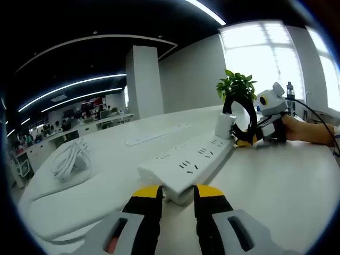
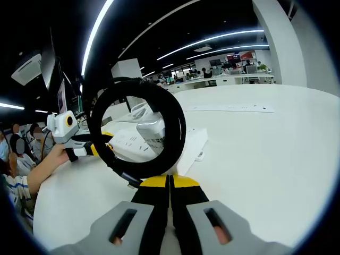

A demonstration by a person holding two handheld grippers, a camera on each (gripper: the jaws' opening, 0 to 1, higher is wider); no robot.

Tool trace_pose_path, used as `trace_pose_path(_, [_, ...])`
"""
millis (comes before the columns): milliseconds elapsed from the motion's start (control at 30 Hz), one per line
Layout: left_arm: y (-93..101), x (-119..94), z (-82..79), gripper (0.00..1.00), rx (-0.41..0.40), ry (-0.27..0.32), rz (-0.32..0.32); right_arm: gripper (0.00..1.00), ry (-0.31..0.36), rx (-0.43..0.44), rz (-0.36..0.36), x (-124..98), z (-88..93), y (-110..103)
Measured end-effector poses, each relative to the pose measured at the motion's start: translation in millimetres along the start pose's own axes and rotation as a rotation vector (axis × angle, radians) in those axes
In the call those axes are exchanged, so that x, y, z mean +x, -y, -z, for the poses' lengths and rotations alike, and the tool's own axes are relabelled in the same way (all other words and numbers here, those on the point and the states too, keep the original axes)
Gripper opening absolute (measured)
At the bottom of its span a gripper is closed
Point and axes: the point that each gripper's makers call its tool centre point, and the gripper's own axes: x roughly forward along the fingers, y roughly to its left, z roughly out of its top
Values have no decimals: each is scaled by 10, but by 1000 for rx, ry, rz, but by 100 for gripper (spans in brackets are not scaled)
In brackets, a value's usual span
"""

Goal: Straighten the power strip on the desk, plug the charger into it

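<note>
No words or numbers could be read anywhere. The white charger [image 2: 150, 134] had some small grey print on its side in the right gripper view, but it was too tiny and blurry to make out. The power strip [image 1: 187, 166] had only plug holes on top, with no name or label that could be seen. Far back in the room there was a red sign [image 2: 246, 54] near the ceiling, and it was too small to read too.
</note>
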Motion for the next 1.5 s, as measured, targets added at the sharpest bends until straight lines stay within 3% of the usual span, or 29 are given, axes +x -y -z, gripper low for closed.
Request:
trace_pose_path(733, [-14,20,10,21,-11,-9,-48,0,1,-2,26,45,-43,58])
trace_pose_path(933, [-20,22,9,21,0,-14,-58,0,-7,-48,50,49,-39,23])
trace_pose_path(1500, [-16,4,12,20,27,-26,-70,0,2,-62,68,2,-70,71])
